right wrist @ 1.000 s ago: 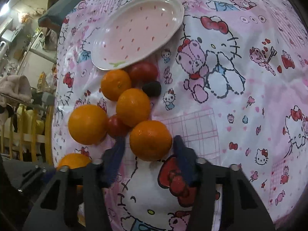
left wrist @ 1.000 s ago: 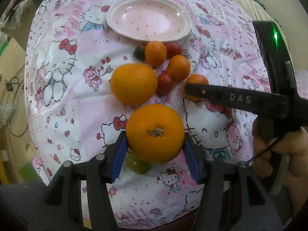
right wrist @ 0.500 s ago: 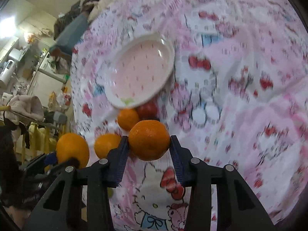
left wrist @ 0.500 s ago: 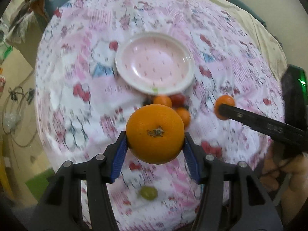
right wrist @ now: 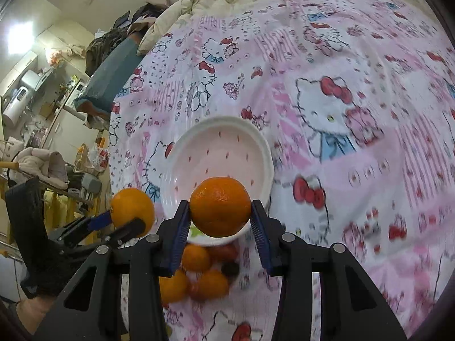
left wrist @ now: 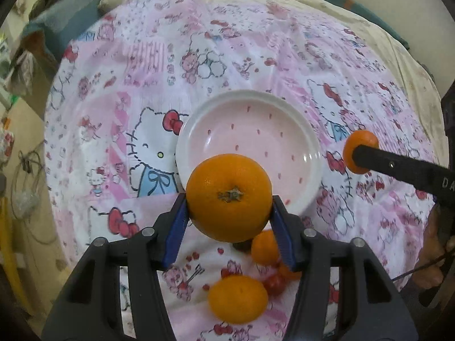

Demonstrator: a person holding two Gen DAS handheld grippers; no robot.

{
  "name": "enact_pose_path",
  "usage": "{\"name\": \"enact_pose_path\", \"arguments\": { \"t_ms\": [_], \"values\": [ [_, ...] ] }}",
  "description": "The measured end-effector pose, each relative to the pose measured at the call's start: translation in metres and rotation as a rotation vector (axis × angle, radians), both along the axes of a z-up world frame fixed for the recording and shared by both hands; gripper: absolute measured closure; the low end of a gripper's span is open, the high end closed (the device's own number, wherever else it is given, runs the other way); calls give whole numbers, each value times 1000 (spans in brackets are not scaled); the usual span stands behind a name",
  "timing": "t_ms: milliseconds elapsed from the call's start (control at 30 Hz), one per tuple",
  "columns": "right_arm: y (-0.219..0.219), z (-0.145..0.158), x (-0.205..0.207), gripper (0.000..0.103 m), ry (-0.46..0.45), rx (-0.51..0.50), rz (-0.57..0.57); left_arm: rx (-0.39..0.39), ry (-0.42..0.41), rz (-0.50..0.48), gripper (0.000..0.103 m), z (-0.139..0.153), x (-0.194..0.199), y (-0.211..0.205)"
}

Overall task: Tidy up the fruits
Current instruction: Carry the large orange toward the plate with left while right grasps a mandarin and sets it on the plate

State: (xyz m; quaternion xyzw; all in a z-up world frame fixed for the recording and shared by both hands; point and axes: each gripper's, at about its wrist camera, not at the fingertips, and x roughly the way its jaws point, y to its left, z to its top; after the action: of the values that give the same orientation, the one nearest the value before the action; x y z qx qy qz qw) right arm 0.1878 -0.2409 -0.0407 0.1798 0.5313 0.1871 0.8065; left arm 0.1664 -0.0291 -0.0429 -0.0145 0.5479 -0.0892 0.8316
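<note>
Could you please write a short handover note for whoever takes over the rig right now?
Left gripper: shut on the large orange, held above the near rim of the pink plate.
Right gripper: shut on the smaller orange, also over the plate's near edge.
Done: both fruits lifted; nothing on the plate yet.
Left: place both, then the remaining fruit pile on the cloth.

5 oranges, 1 plate
</note>
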Motion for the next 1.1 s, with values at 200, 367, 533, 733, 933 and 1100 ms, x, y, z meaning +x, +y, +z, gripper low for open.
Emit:
{"name": "enact_pose_path", "arguments": {
  "t_ms": [200, 367, 533, 733, 933, 1100],
  "values": [
    [20, -31, 41, 59, 58, -8, 32, 11, 13, 29, 51, -20, 18, 10],
    [38, -58, 71, 58, 119, -18, 51, 20, 16, 34, 51, -28, 32, 13],
    [42, -75, 85, 57, 163, -32, 32, 14, 23, 31, 51, -38, 46, 12],
    [35, -79, 91, 54, 169, -18, 15, 1, 33, 38, 51, -42, 57, 9],
    [29, -60, 88, 36, 96, -27, 0, -9, 50, 35, 51, -45, 62, 3],
    [12, -46, 83, 36, 75, -1, -24, -27, 64, 68, 50, -52, 70, 0]
  ]
}}
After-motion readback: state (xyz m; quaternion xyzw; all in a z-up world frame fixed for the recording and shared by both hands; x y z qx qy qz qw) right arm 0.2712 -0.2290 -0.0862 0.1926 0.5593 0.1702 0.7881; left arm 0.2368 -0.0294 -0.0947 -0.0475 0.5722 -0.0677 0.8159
